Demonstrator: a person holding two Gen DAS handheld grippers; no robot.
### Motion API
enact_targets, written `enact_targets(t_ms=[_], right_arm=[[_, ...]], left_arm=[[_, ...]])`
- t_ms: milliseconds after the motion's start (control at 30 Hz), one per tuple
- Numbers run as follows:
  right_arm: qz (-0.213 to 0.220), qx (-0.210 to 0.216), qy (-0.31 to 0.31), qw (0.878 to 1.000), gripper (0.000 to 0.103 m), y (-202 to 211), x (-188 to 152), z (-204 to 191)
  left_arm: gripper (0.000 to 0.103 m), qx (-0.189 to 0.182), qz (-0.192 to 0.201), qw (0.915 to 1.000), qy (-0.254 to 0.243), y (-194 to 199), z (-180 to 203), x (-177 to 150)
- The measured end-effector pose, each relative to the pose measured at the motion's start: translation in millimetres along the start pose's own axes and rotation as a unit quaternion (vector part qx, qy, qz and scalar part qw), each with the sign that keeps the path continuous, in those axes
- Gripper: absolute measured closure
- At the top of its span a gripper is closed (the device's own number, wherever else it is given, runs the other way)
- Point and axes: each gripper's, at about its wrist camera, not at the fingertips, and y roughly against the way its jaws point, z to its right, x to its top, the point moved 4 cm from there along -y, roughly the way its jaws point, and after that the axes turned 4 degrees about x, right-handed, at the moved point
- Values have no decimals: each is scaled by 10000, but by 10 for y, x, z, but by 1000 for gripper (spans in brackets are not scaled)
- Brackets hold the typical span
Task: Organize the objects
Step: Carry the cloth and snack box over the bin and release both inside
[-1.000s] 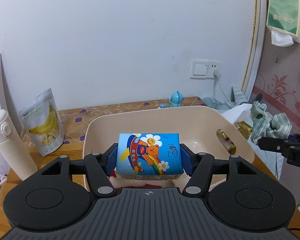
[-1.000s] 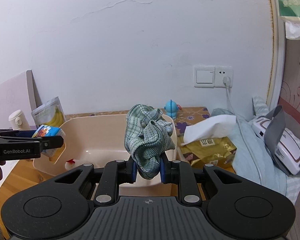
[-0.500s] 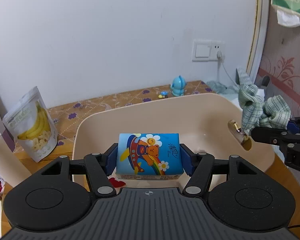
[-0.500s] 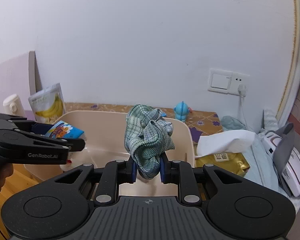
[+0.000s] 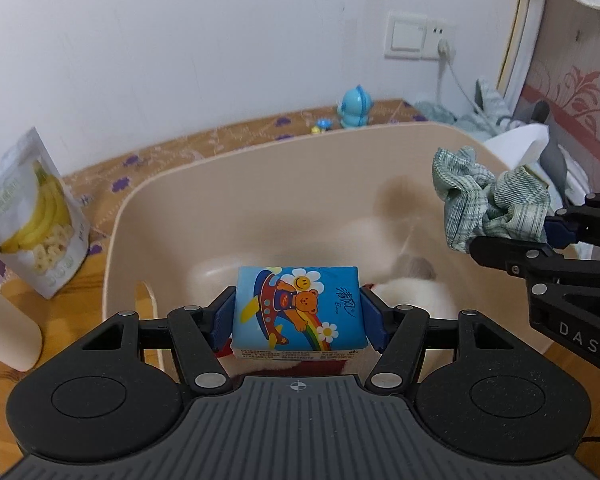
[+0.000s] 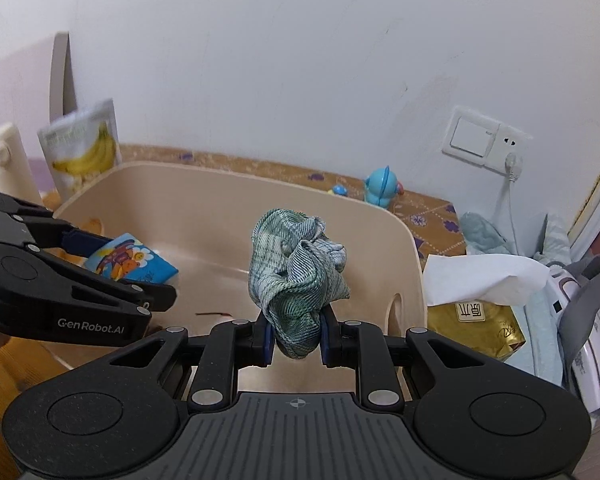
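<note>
Jaws pinch glossy tissue pack (image 5: 298,312) (boxy), crumpled cloth (image 6: 296,280).

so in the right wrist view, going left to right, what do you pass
white bottle → banana chips bag → tissue pack → green cloth → blue toy → wall switch

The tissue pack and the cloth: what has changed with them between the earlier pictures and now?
Both grippers moved forward over the beige tub. The left gripper carried the blue tissue pack from near the front rim to above the inside; the right gripper brought the green checked cloth over it too. Nothing was let go: both stay clamped. The banana chips bag and blue toy did not move.
</note>
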Motion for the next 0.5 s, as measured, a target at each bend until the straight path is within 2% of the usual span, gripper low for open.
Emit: enact_targets(t_ms=[267,500], right_arm=[[-475,-91,226,9986,82,-210,-29,28],[-884,97,153,9959,82,-397,-116,25]], left_arm=[[38,18,-307,9994,-173,-189,41,-19],[39,3,-474,9986,-238,-252,55,-26]])
